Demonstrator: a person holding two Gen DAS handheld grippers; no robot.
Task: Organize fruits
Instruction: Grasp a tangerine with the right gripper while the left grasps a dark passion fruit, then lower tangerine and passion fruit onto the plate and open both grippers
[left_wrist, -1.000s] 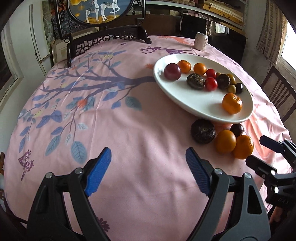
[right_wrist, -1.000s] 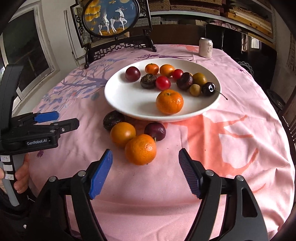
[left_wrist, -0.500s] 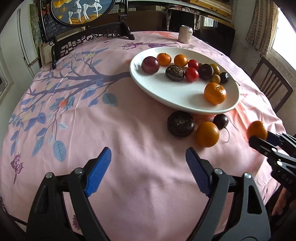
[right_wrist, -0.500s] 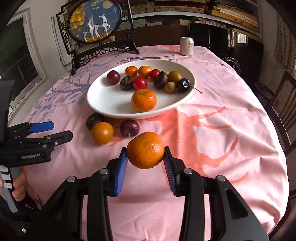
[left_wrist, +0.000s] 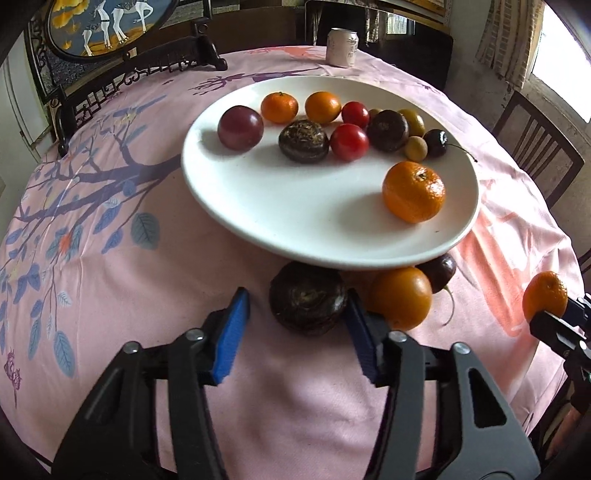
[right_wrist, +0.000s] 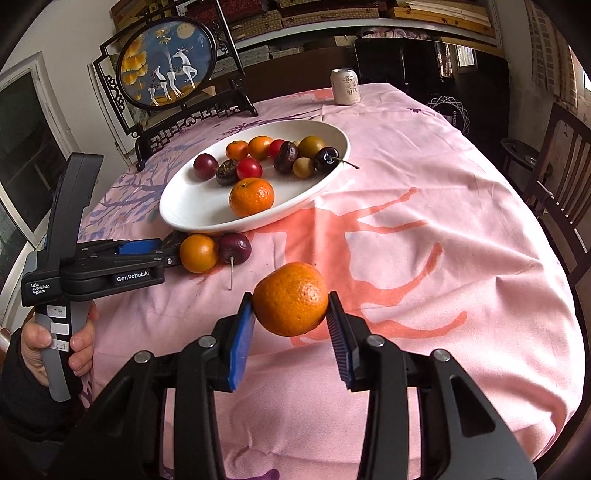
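Observation:
A white plate (left_wrist: 295, 206) (right_wrist: 192, 206) holds several fruits, among them a mandarin (left_wrist: 413, 191) (right_wrist: 252, 196). On the cloth in front of the plate lie a dark wrinkled fruit (left_wrist: 307, 297), an orange (left_wrist: 402, 297) (right_wrist: 198, 253) and a dark plum (left_wrist: 439, 272) (right_wrist: 234, 248). My left gripper (left_wrist: 297, 325) (right_wrist: 147, 246) is open with its jaws on either side of the dark wrinkled fruit, the right pad touching it. My right gripper (right_wrist: 291, 325) is shut on a mandarin (right_wrist: 290, 298) (left_wrist: 545, 300) and holds it above the cloth.
A drink can (left_wrist: 342, 47) (right_wrist: 345, 87) stands at the table's far edge. A framed round picture on a dark stand (right_wrist: 168, 70) is at the back left. Wooden chairs (left_wrist: 535, 140) stand to the right. The pink cloth (right_wrist: 424, 229) covers the table.
My left gripper has moved forward and now straddles the dark wrinkled fruit. My right gripper closed on the mandarin and has lifted it off the cloth.

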